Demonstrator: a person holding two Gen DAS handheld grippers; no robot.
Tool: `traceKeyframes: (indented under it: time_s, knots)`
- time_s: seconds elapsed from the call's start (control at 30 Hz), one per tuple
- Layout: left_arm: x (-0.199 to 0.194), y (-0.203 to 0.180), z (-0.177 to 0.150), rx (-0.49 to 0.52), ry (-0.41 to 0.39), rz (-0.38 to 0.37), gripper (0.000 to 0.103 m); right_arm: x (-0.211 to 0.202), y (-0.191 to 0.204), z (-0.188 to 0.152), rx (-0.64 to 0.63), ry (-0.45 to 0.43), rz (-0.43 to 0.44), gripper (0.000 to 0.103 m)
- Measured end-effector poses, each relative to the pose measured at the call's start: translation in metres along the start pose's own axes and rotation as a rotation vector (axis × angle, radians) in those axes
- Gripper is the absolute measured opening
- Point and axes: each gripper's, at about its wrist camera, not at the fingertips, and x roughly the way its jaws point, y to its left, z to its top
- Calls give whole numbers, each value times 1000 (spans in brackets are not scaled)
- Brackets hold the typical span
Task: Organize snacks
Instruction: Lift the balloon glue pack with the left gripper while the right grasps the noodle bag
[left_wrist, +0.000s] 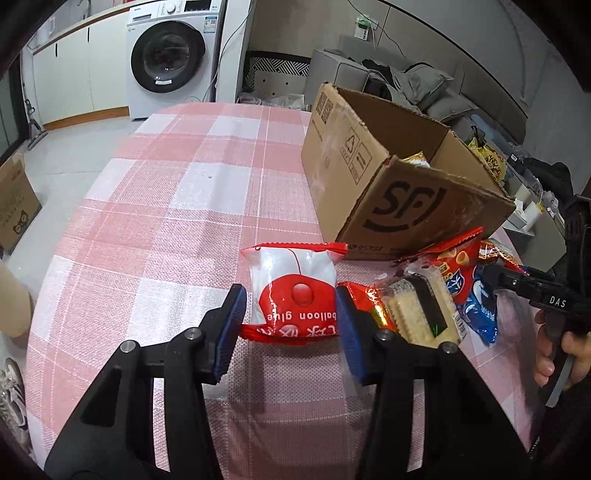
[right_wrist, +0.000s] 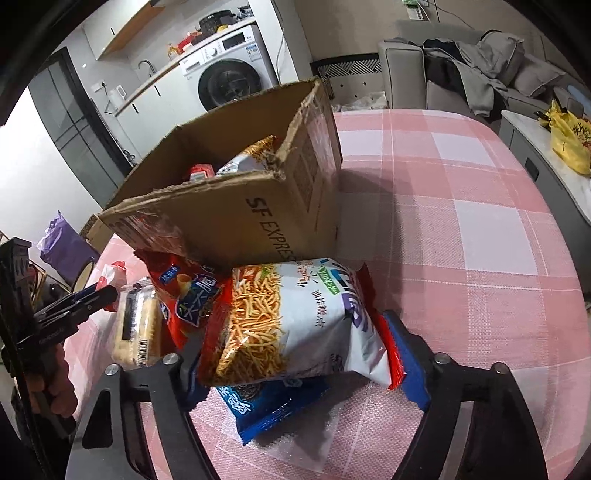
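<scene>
My left gripper (left_wrist: 291, 314) has its blue pads on either side of a red and white "balloon glue" packet (left_wrist: 295, 291) lying on the checked tablecloth; the right pad touches it, the left shows a small gap. My right gripper (right_wrist: 295, 354) is shut on a white and red packet of fried noodle sticks (right_wrist: 291, 321), held above a blue packet (right_wrist: 273, 406). The open cardboard box (right_wrist: 236, 218) stands just behind, with several snack packets inside. It also shows in the left wrist view (left_wrist: 402, 192).
Beside the box lie a clear-wrapped cracker pack (left_wrist: 421, 310), a red snack bag (left_wrist: 458, 262) and a blue packet (left_wrist: 480, 314). The pink checked table (left_wrist: 184, 192) stretches to the left. A washing machine (left_wrist: 170, 55) and a sofa (right_wrist: 461, 62) stand beyond it.
</scene>
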Motion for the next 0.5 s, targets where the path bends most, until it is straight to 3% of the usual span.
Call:
traceKeyframes:
  time_s: [0.2,0.5]
  knots:
    - [-16,-5,-5,7,-22,-5,46,-9,-1,-6,1,-19,-11,62]
    - [-47,-15,-6,19,-72,-16,46,-44,1,-12,22,-88,5,61]
